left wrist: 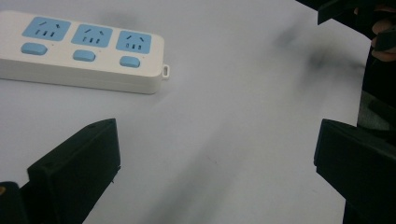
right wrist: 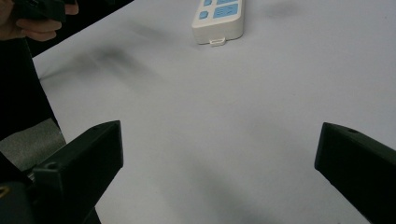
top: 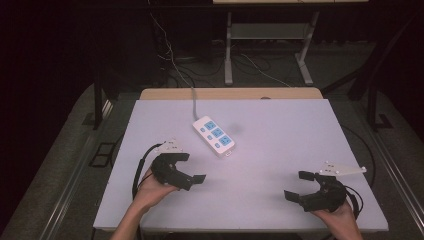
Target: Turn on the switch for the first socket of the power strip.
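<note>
Power strip: the white power strip [top: 214, 135] lay slantwise near the middle of the pale table [top: 280, 150], its grey cord [top: 193, 102] running off the far edge; three blue sockets with a blue switch by each showed in the left gripper view [left wrist: 79, 49].
Left gripper: the left gripper [top: 192, 172] was held low over the table just short of the strip's near end, jaws spread wide, nothing between them.
Right gripper: the right gripper [top: 295, 185] sat well apart from the strip, near the table's front right corner, jaws equally wide and empty; from its own view the strip's end [right wrist: 218, 21] lay far ahead.
Stage, as I judged it: both hands looked poised before any contact, the strip untouched.
Risk of sliding: the strip looked light and smooth on a slick surface, so a one-sided push from the left jaws would probably have skated or spun it instead of gripping it.
Risk of a switch press: a jaw closing across the top face could have landed on a blue switch.
Risk from the cord: lifting or dragging toward the person might have pulled the cord taut against the far edge and jerked the strip loose.
Risk of collision: both grippers converging on so narrow a body could have knocked jaws together.
</note>
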The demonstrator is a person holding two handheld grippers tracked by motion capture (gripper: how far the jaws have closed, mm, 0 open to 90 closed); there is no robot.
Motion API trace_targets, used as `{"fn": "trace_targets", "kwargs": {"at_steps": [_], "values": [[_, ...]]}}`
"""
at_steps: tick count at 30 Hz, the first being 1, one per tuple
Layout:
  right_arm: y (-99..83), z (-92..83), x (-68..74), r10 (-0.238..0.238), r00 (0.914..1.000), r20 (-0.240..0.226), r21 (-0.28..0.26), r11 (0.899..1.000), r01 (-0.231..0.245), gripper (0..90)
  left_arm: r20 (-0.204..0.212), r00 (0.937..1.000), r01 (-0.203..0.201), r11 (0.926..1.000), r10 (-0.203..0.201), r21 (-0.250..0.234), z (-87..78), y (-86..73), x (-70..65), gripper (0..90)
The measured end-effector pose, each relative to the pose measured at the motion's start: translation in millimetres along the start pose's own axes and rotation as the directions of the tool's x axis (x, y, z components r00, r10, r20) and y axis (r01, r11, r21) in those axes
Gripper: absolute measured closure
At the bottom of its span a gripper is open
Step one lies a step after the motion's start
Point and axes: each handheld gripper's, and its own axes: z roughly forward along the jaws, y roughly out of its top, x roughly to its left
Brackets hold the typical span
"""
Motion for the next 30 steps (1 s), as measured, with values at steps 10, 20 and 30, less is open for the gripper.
{"fn": "trace_targets", "kwargs": {"at_steps": [10, 20, 30], "values": [[-0.1, 0.6, 0.1, -0.003, 1.0, 0.001, 0.004, 1.0, 0.003, 0.7, -0.011, 0.9999, -0.001, 0.9999, 0.002, 0.013, -1.7, 9.0, 6.2, 0.0], [-0.2, 1.1, -0.4, -0.002, 1.0, -0.001, 0.008, 1.0, 0.002, 0.7, -0.022, 0.9997, -0.004, 0.9997, 0.005, 0.022, -2.2, 22.2, 14.3, 0.0], [-0.5, 1.0, -1.0, 0.0, 1.0, 0.0, 0.01, 1.0, 0.0, 0.7, -0.037, 0.9993, -0.008, 0.9993, 0.01, 0.037, -3.5, 35.0, 24.2, 0.0]]}}
